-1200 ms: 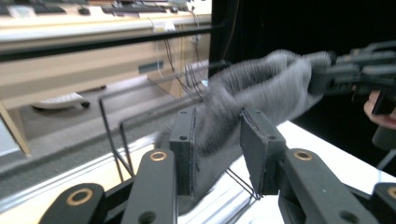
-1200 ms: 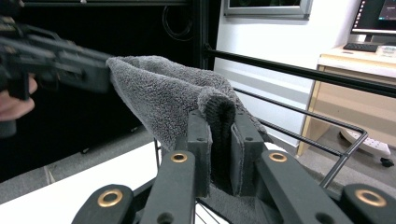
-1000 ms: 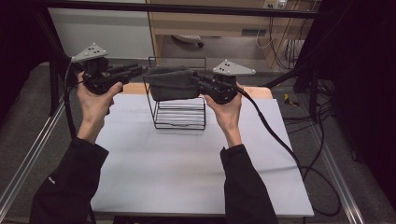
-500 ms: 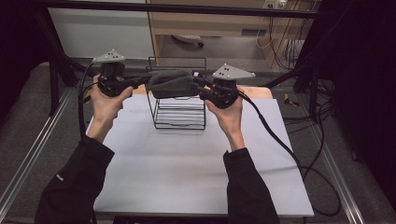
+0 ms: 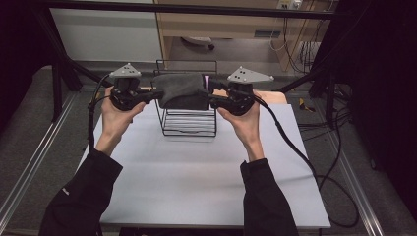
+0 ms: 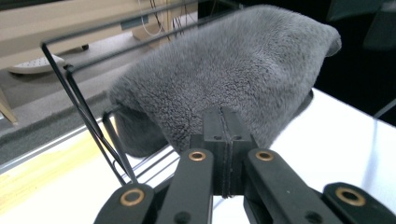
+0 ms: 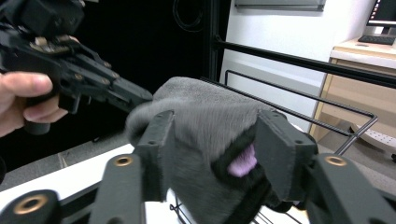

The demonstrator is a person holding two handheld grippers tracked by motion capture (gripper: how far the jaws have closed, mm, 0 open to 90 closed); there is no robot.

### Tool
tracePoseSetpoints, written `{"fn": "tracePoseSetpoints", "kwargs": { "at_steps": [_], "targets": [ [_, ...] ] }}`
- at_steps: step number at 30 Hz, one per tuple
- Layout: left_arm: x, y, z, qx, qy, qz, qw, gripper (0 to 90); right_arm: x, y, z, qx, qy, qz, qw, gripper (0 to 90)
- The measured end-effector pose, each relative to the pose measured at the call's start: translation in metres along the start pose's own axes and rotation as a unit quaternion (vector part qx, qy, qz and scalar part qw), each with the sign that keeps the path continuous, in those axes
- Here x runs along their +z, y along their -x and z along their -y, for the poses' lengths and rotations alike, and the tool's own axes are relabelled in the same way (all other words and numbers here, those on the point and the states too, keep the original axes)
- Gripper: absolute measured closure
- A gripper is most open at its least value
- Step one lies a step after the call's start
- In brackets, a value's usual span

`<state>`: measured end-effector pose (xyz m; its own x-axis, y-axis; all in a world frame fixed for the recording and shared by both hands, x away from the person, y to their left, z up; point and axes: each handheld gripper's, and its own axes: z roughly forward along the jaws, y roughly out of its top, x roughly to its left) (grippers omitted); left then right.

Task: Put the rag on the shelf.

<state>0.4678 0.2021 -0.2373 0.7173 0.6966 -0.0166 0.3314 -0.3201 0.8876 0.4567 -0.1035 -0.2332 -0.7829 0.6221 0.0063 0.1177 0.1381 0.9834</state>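
Note:
A grey fleecy cloth (image 5: 181, 91) lies draped over the top of a black wire rack (image 5: 189, 127) at the back of the white table. My left gripper (image 5: 158, 95) is at the cloth's left end. In the left gripper view its jaws (image 6: 224, 119) are pressed together, their tips against the lower edge of the cloth (image 6: 233, 70), and I see no fabric between the pads. My right gripper (image 5: 211, 94) is at the right end, and its jaws have just been opening. They now stand apart around the cloth (image 7: 205, 109) without pressing it (image 7: 217, 133). A small purple patch (image 7: 243, 165) shows by the right jaw.
The white table top (image 5: 196, 182) stretches in front of the rack. Black cables (image 5: 314, 162) trail off the right side. A wooden desk and a chair base stand behind the table. Metal frame rails run along both sides.
My left gripper moved right and down to the cloth's left end and its jaws closed. My right gripper stayed in place while its jaws spread apart around the cloth.

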Motion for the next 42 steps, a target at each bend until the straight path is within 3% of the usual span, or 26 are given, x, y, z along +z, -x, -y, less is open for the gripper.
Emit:
{"fn": "tracePoseSetpoints", "kwargs": {
  "at_steps": [5,8,12,17,23,32,37,42],
  "targets": [
    [0.005,0.001,0.005,0.005,-0.002,-0.004,1.0,89.8,0.004,0.003,0.0,0.016,-0.017,-0.006,0.9997,82.2],
    [0.007,0.0,0.008,0.004,-0.002,-0.006,1.0,89.8,0.01,0.005,0.002,0.029,-0.036,-0.007,0.9989,90.0],
    [0.011,-0.001,0.013,0.002,-0.006,-0.009,0.9999,89.8,0.019,0.004,0.01,0.024,-0.067,0.002,0.9974,90.0],
    [0.015,-0.002,0.019,0.001,-0.004,-0.014,0.9999,89.8,0.025,0.008,0.022,0.035,-0.078,0.012,0.9963,90.0],
    [0.022,-0.007,0.024,-0.013,0.0,-0.015,0.9998,89.7,0.031,0.014,0.034,0.043,-0.078,0.023,0.9957,90.0],
    [0.022,-0.007,0.024,-0.015,0.004,-0.016,0.9997,89.3,0.03,0.015,0.04,0.042,-0.071,0.023,0.9963,86.7],
    [0.012,-0.006,0.023,-0.017,0.012,-0.01,0.9997,82.4,0.022,0.01,0.035,0.037,-0.053,0.008,0.9979,78.4],
    [0.005,-0.004,0.022,-0.015,0.006,-0.015,0.9997,71.2,0.015,0.008,0.031,0.031,-0.049,0.01,0.9983,69.8]
  ]
}}
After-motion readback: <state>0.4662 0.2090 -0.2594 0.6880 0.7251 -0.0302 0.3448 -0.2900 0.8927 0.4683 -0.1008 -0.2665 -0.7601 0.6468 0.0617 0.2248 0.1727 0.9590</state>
